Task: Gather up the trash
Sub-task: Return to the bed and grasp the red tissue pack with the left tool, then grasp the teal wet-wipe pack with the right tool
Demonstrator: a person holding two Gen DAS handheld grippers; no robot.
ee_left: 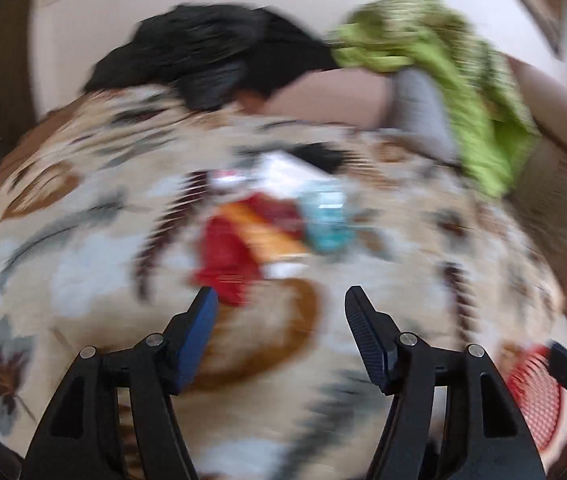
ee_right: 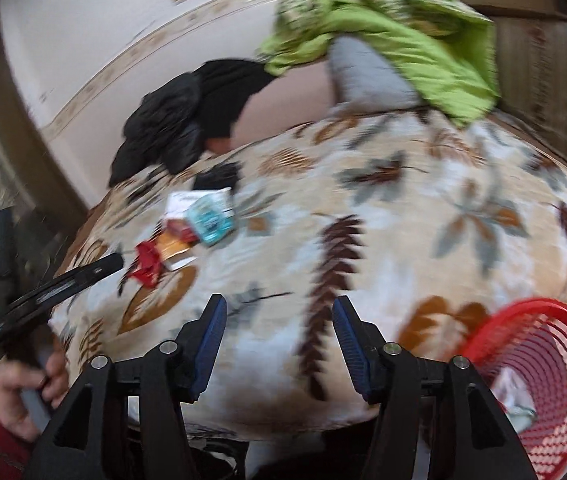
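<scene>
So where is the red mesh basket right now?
The red mesh basket sits at the lower right of the right wrist view, beside the leaf-patterned blanket; its edge also shows at far right in the left view.

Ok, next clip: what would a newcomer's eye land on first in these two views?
Probably the bright green crumpled cloth draped at the far end of the leaf-patterned beige blanket, beside a heap of black clothing. Next, the small cluster of red, orange and light blue wrappers lying on the blanket ahead of the open left gripper. The red plastic mesh basket sits at lower right, by the open right gripper.
</scene>
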